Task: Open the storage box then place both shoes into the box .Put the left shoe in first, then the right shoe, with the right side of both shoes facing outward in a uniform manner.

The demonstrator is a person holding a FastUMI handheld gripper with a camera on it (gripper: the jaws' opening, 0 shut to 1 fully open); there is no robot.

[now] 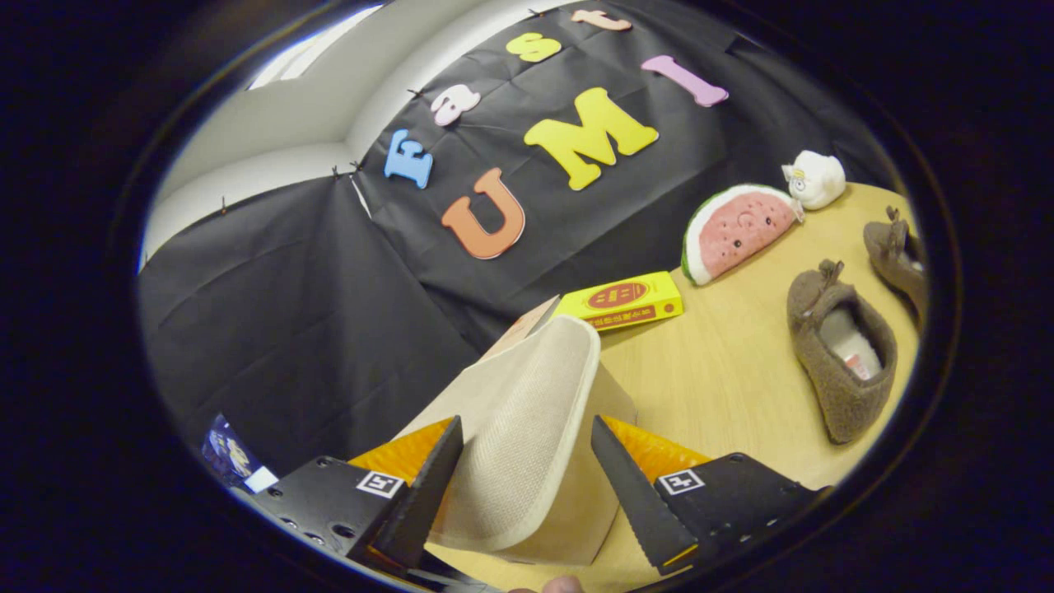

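Gripper (pixel 524 449) is sitting closest in view, fingers spread wide w/ a clear gap on each side. Beige box lid (pixel 527 428) is standing between them, raised and tilted, woven-looking face toward the camera; neither finger is visibly pressing on it, though contact lower down is hard to judge. Lid is hiding most of the storage box (pixel 605 412) behind it; only a pale side panel and a corner near the top are showing, so can't tell what the inside looks like.

Just beyond the box, a yellow carton (pixel 630 301) is lying flat on the wooden table (pixel 725 371), touching or nearly touching the box's far corner.

To the right of the fingers, well apart from the box, a brown fuzzy shoe (pixel 840 354) is resting on the table, opening up, w/ light lining showing. Second brown shoe (pixel 897 255) is lying farther right and beyond the first, partly cut off. Both shoes are outside the box.

Farther back, a watermelon-slice plush (pixel 737 231) is leaning by the black cloth wall (pixel 313 313), and a small white plush (pixel 815 179) is sitting just beside it.
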